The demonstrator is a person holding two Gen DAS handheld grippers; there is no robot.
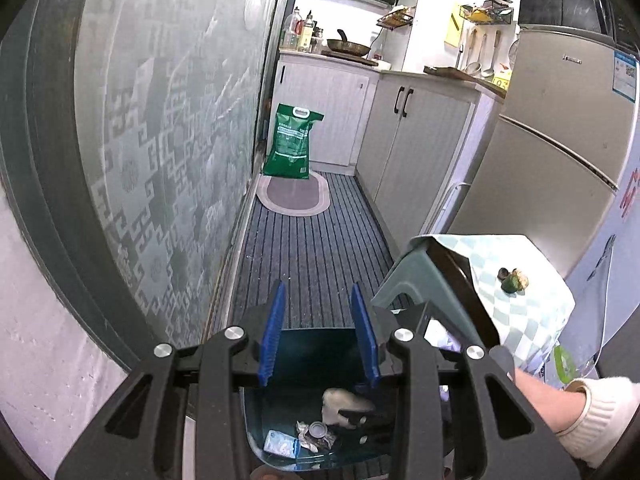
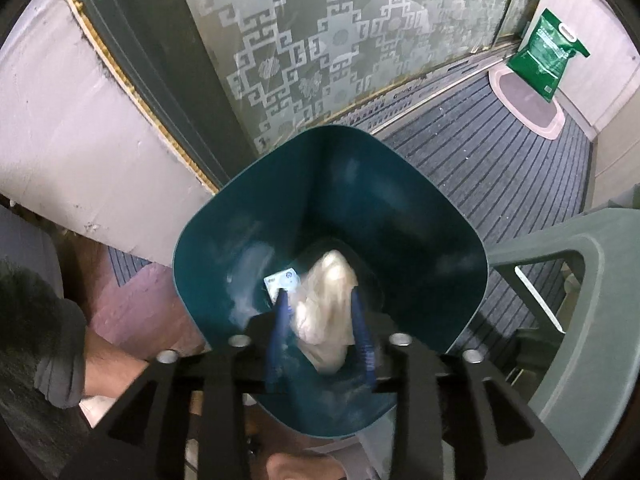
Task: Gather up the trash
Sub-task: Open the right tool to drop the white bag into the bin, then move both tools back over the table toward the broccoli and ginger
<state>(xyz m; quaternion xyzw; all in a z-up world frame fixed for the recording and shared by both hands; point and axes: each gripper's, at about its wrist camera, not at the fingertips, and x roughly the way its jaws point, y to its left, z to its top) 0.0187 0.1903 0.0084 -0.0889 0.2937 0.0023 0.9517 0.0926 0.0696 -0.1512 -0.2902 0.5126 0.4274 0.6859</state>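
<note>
Right gripper [image 2: 320,320] jaws part-open around cream wad [image 2: 326,308] over bin [image 2: 400,184] | left gripper [image 1: 320,336] jaws part-open, empty | risk: wad snagging a pad.

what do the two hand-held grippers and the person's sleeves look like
Both the left hand-held gripper and the right hand-held gripper have black linkage frames with cut-out slots, round silver pivot bolts and blue ribbed fingers. A cream knit cuff shows in the left view, a grey sleeve in the right.

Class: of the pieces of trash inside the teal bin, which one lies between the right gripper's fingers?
The crumpled white wrapper; the blue-and-white packet lies beside the right gripper, outside its fingers.
</note>
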